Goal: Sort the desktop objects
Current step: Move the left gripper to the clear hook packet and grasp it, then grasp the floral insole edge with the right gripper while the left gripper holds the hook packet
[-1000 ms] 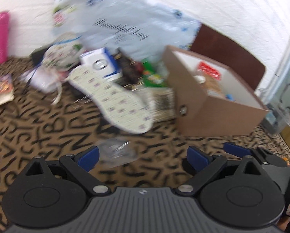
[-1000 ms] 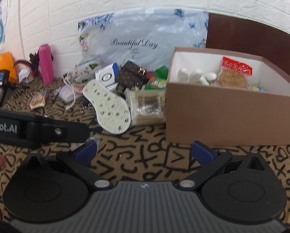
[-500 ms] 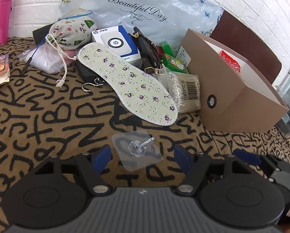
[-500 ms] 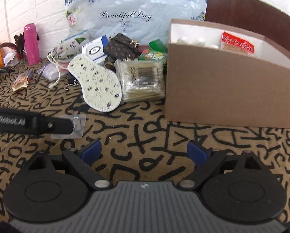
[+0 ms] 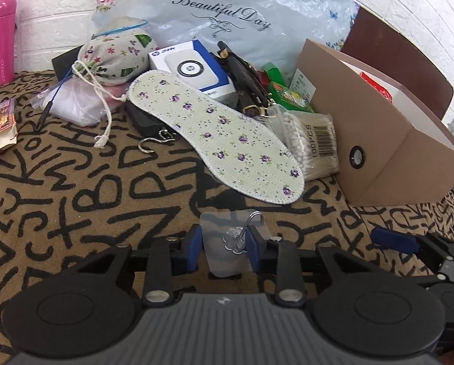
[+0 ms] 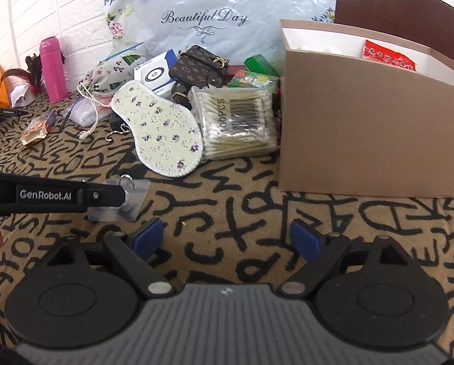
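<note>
A clear adhesive wall hook (image 5: 234,237) with a metal hook lies on the letter-patterned cloth. My left gripper (image 5: 225,248) has its blue pads closed against its two sides. The hook shows in the right wrist view (image 6: 126,196) beside the left gripper's black finger (image 6: 74,196). My right gripper (image 6: 227,237) is open and empty over bare cloth, left of the brown cardboard box (image 6: 369,140). The box (image 5: 388,140) holds a red snack pack (image 6: 388,56).
A floral insole (image 5: 217,140), a cotton swab pack (image 5: 313,146), a white and blue box (image 5: 193,68), a brown pouch (image 6: 199,67), a floral drawstring bag (image 5: 114,57) and a pink bottle (image 5: 1,39) lie behind. A plastic bag (image 5: 227,18) leans on the wall.
My left gripper moved forward over the clear hook and closed its pads on it. My right gripper dropped lower and stayed open.
</note>
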The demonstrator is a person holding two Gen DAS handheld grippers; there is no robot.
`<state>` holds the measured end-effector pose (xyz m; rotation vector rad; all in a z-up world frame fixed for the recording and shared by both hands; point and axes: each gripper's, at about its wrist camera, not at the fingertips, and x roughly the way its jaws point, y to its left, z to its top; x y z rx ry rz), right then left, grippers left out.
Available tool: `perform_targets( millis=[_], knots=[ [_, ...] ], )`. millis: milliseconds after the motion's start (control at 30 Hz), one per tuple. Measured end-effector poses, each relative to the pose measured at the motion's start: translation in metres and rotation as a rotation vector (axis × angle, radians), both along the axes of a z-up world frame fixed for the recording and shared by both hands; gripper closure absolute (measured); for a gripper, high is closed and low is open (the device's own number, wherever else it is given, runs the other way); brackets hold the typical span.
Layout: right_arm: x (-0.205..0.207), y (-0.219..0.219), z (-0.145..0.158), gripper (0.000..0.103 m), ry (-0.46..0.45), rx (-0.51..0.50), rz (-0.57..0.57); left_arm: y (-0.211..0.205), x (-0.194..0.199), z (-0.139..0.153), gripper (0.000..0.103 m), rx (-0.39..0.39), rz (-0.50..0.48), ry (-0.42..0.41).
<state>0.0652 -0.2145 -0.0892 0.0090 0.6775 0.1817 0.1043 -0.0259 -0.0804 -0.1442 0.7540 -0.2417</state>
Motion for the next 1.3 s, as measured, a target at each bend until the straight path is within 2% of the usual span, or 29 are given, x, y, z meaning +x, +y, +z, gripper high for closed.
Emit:
perform_targets(
  millis=[333,467,667,733,833,1033,1133,1300],
  knots=[
    [0.020,0.023,-0.001,0.021,-0.023,-0.004,0.080,0.042,0.008,0.002,0.072,-0.056,0.115,0.009],
    [0.034,0.036,-0.002,0.025,-0.036,-0.015,0.111,0.052,0.010,0.002,0.072,-0.087,0.122,0.022],
    [0.060,0.047,-0.002,0.036,-0.049,0.000,0.121,0.055,0.011,0.001,0.072,-0.093,0.114,0.024],
    [0.065,0.049,-0.002,0.056,-0.054,0.000,0.118,0.055,0.011,0.001,0.072,-0.096,0.113,0.026],
    [0.063,0.044,0.002,0.080,-0.068,0.028,0.106,0.055,0.011,0.002,0.072,-0.097,0.115,0.028],
    [0.041,0.035,0.017,0.101,-0.086,0.100,0.165,0.055,0.006,0.005,0.072,-0.094,0.119,0.032],
    [0.027,0.036,0.023,0.103,-0.075,0.112,0.223,0.054,0.001,0.010,0.072,-0.090,0.117,0.018],
    [0.017,0.044,0.024,0.101,-0.061,0.057,0.278,0.056,-0.005,0.014,0.072,-0.085,0.121,0.005]
  ],
)
